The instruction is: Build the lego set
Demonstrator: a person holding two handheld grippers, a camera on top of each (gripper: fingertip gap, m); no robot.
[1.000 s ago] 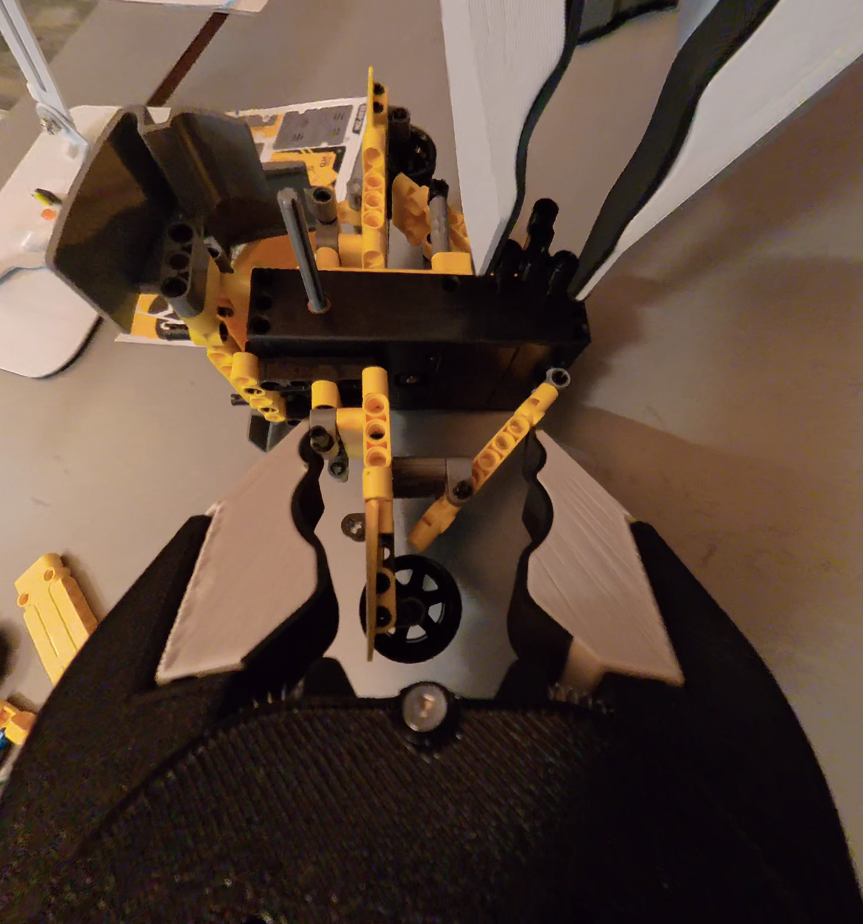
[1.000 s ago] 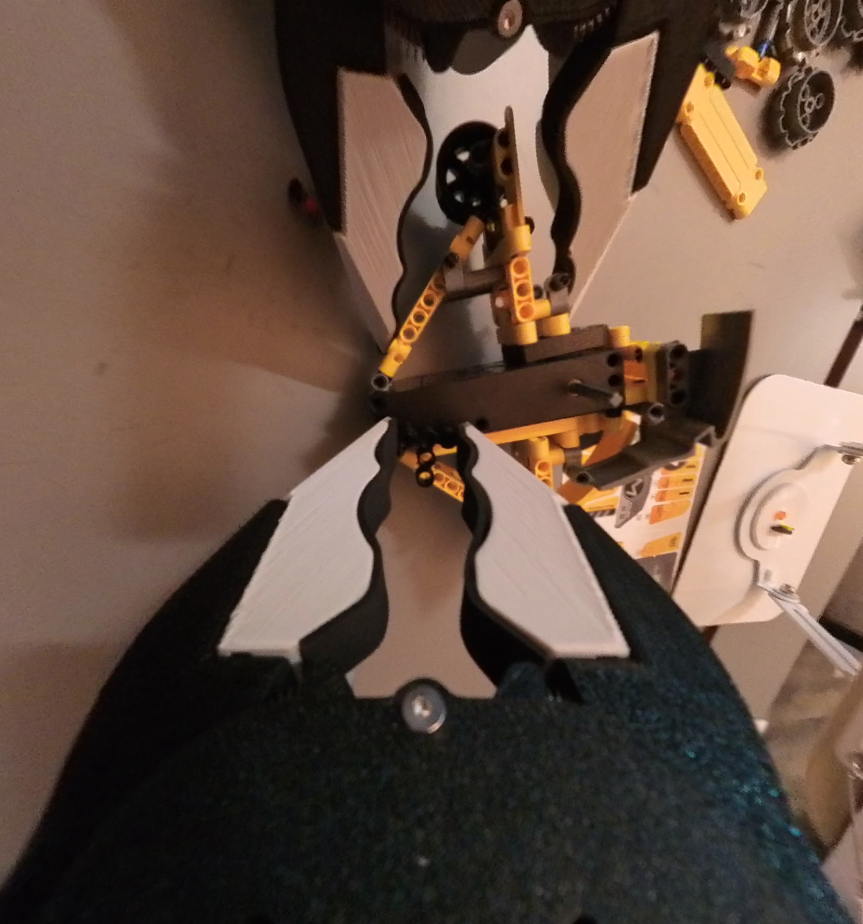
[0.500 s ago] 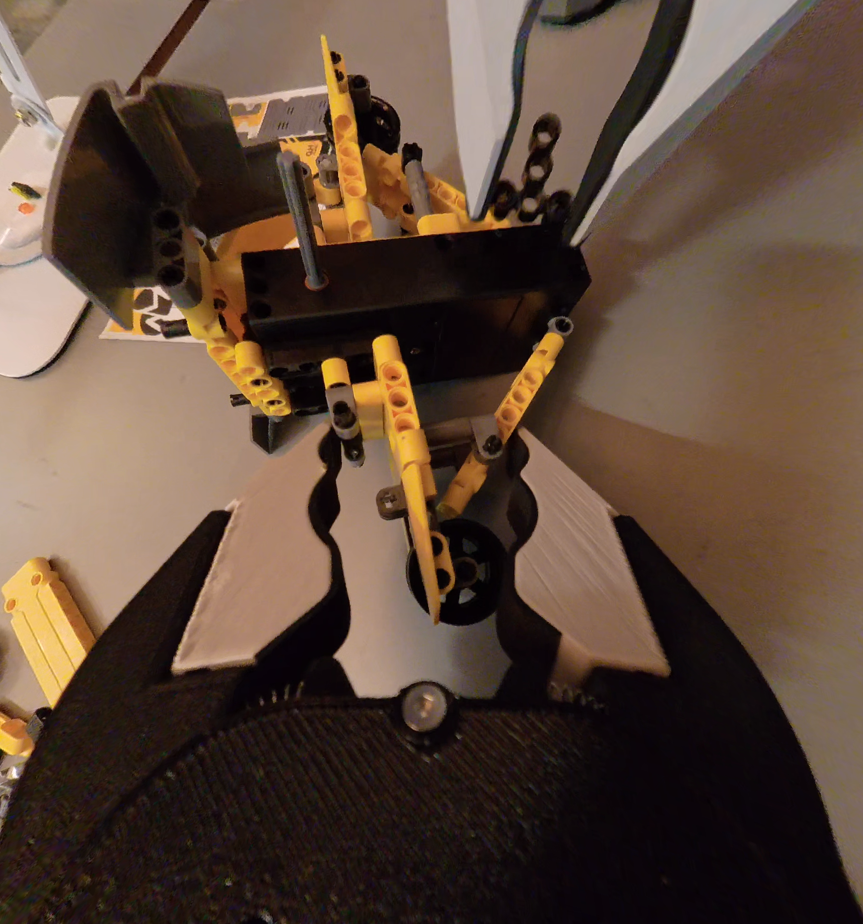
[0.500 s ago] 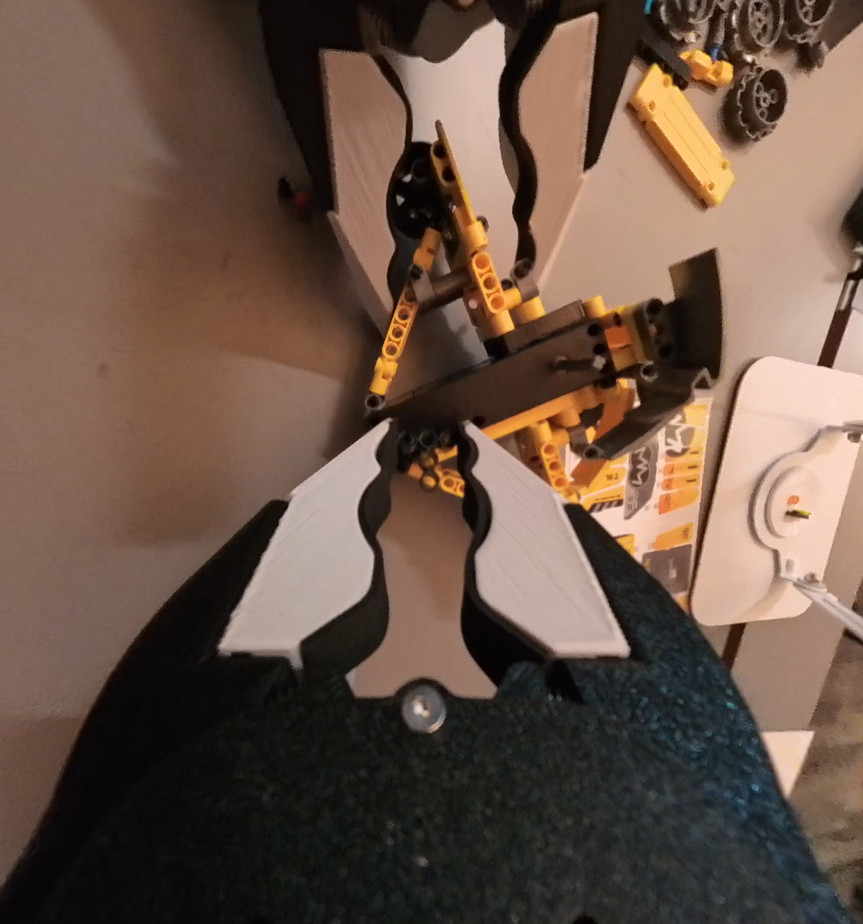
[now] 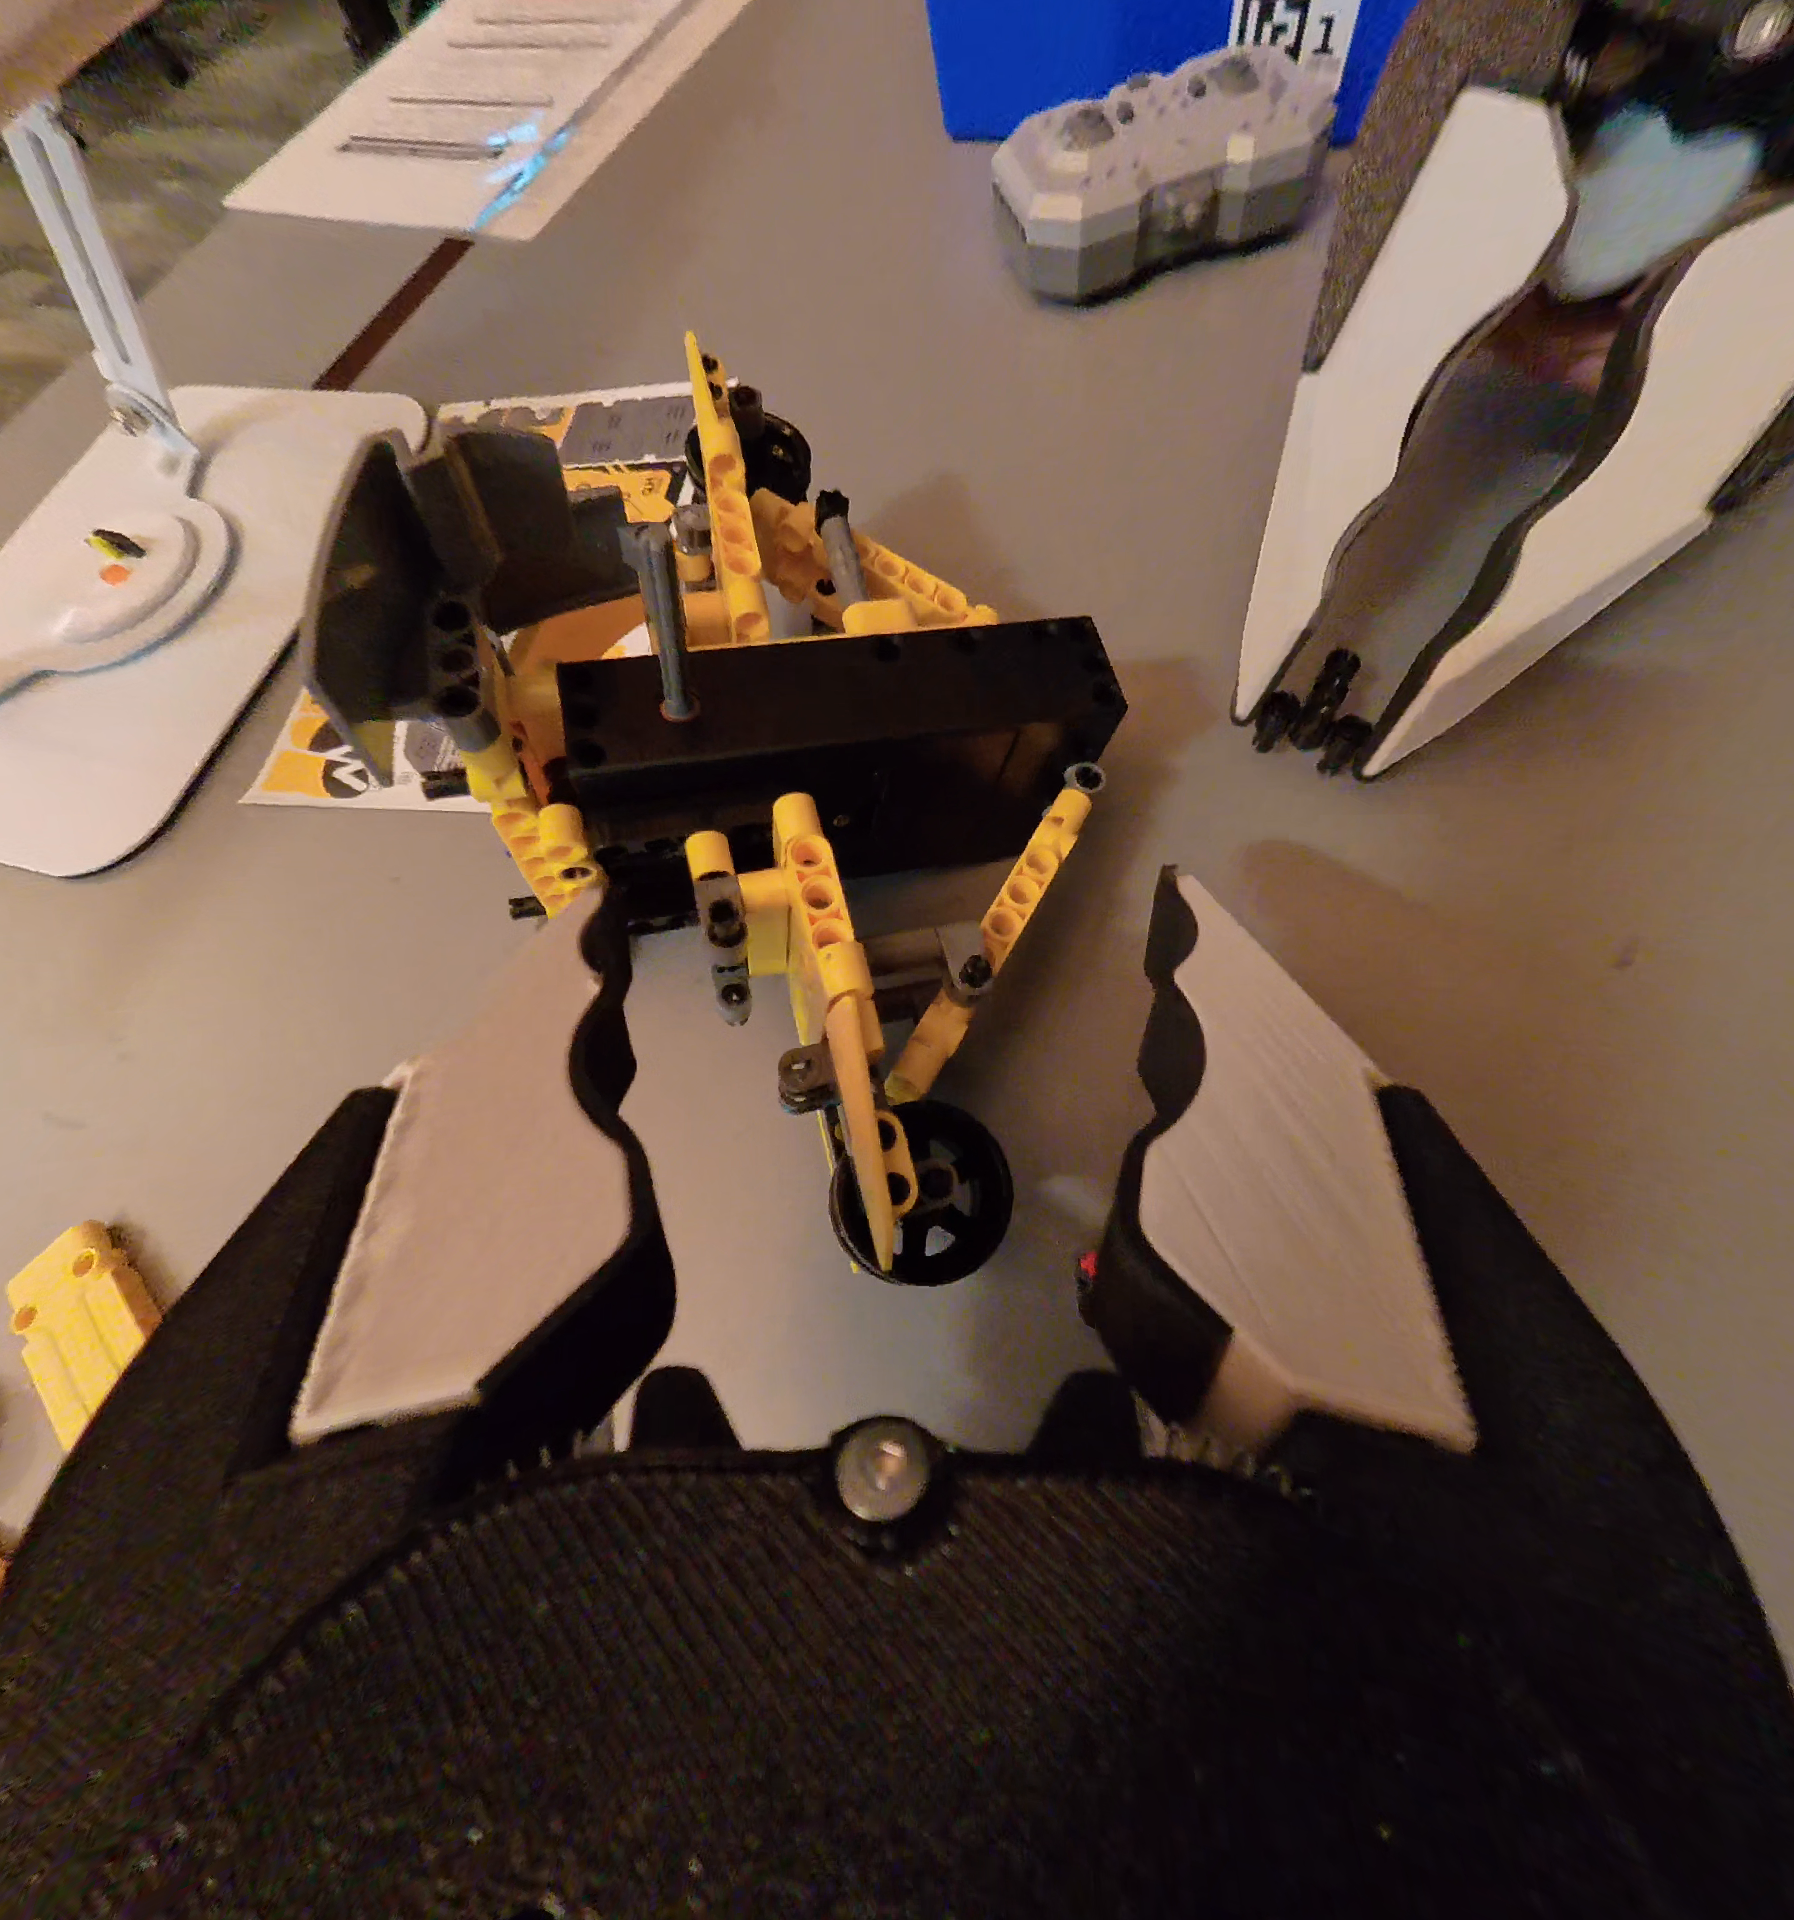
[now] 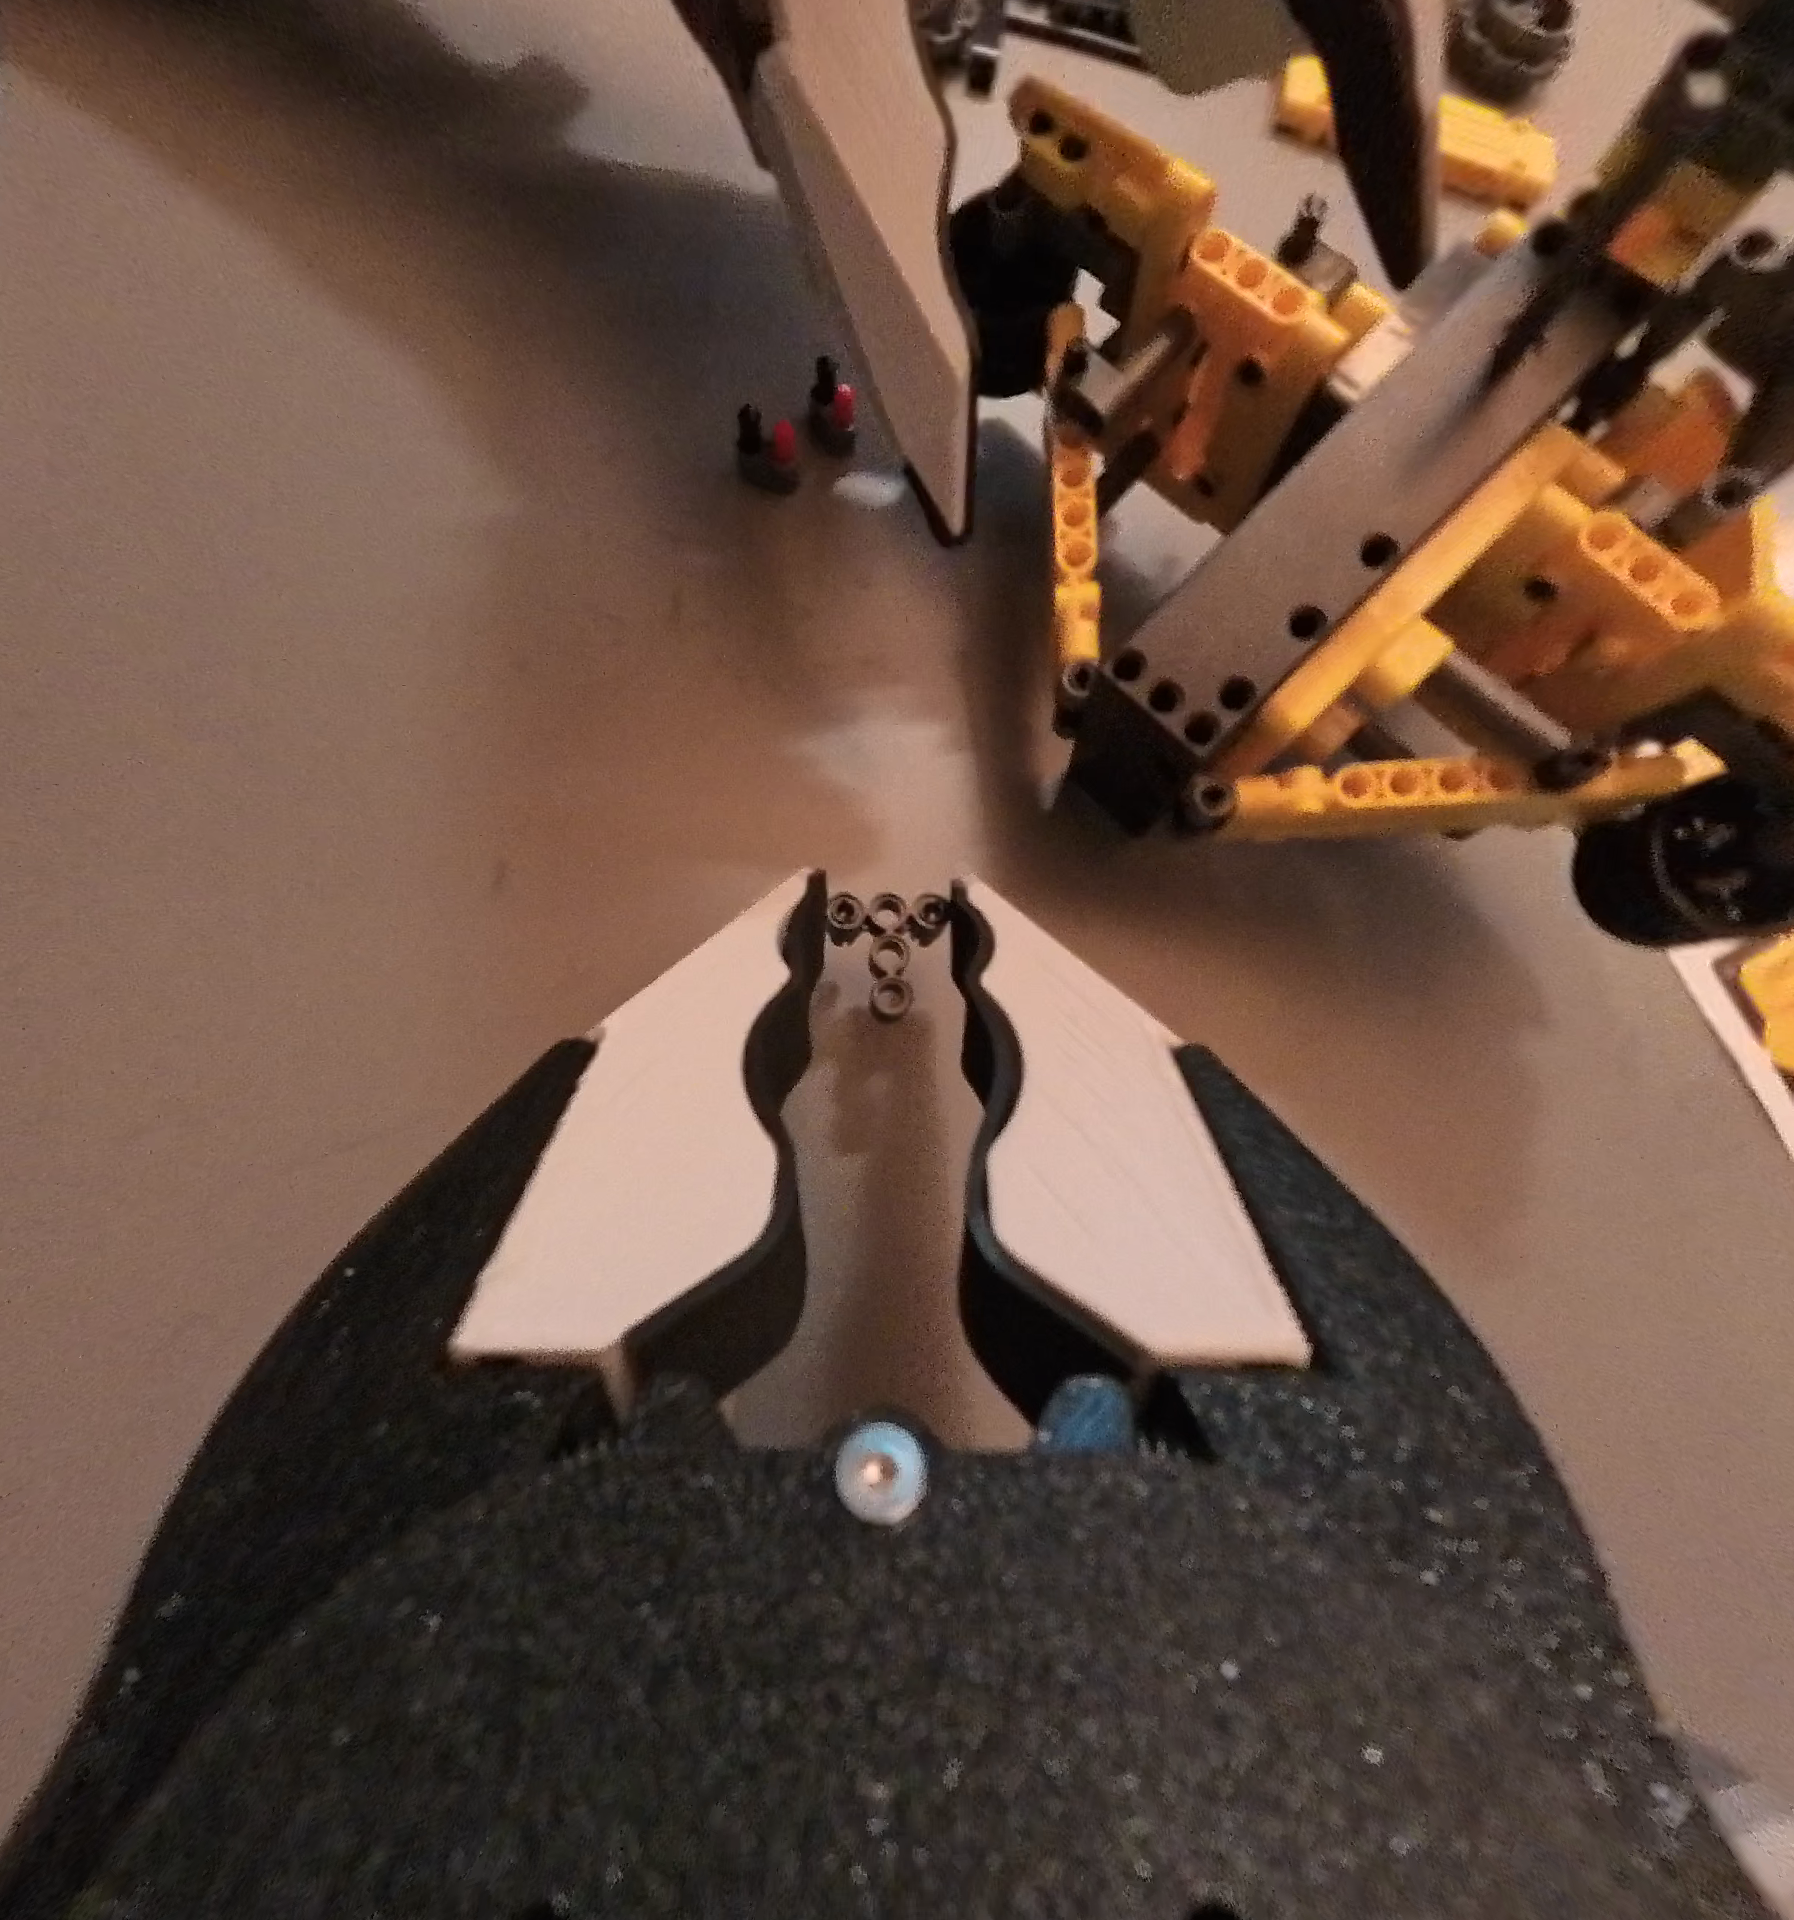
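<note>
Our left claw (image 5: 877,935) gapes wide around the toy model's (image 5: 831,717) wheeled arm, gripping nothing. Our right claw (image 6: 888,899) pinches a small black connector (image 6: 888,930), well apart from it.

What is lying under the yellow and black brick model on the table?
A printed sheet in yellow, black and white pokes out beneath the model beside the white stand base. Most of the sheet is covered by the model, so its full extent cannot be seen.
</note>
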